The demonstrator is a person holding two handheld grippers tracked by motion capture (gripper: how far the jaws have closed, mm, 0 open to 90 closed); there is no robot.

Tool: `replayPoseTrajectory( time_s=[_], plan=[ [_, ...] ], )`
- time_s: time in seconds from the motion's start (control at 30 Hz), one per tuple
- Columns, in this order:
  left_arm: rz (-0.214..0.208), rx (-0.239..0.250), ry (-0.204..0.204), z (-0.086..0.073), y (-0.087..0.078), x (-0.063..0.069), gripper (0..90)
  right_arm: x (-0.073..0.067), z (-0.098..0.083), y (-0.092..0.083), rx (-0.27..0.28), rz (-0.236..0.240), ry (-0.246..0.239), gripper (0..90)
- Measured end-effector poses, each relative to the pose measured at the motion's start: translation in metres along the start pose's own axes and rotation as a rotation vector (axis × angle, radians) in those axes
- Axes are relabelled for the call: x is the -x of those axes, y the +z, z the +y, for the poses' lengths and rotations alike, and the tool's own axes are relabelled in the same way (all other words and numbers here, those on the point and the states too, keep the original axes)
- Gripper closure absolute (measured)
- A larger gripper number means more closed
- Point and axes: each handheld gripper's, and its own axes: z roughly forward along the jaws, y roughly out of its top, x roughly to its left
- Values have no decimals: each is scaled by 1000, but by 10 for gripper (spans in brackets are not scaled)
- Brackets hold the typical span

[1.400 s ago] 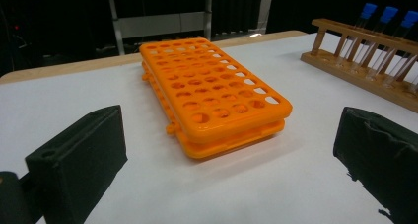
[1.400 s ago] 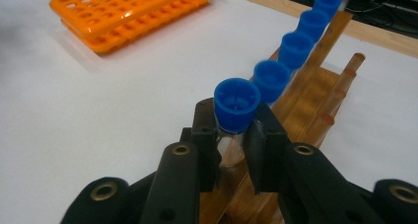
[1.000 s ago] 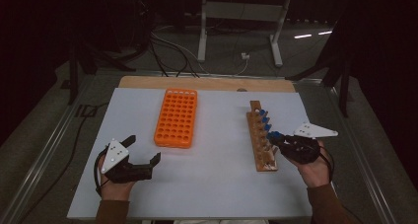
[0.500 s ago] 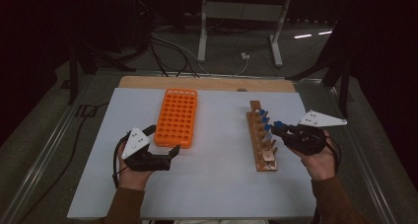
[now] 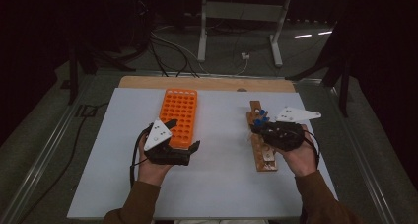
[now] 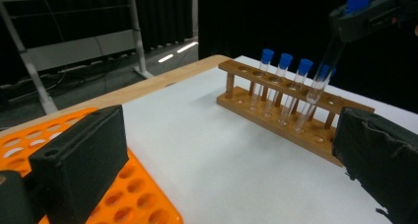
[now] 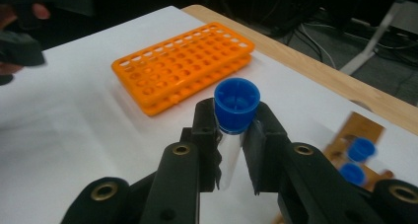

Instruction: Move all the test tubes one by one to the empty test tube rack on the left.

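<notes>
Blue-capped tube is pinched by the right gripper above the wooden rack; left gripper fingers spread beside the orange rack.

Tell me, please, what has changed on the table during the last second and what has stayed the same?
The left tongs moved forward and inward, from the near left of the table up to the near end of the orange rack, jaws open. The right tongs, shut on a blue-capped tube, shifted slightly over the wooden rack, the tube's foot still low among the others. Both racks stayed in place.
</notes>
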Motion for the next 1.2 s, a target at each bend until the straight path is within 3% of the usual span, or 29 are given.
replayPoseTrajectory(
  time_s=[0.13,0.2,0.37,0.67,0.93,1.03,1.2],
  plan=[
    [-8,-28,-16,-2,14,2,53,-9,7,13,-5,23,-10,768],
    [-21,-25,-46,-2,22,5,84,-12,9,17,-7,33,-15,768],
    [-42,-20,-49,0,30,10,168,-19,13,28,-7,59,-14,768],
    [-93,-28,24,4,51,29,337,-30,17,43,-20,92,-16,768],
    [-144,-39,38,4,59,35,536,-39,22,49,-19,116,-28,768],
    [-165,-39,39,3,59,35,659,-44,23,52,-29,131,-36,769],
    [-167,-36,55,3,58,36,770,-47,22,56,-36,146,-42,769]
  ],
)
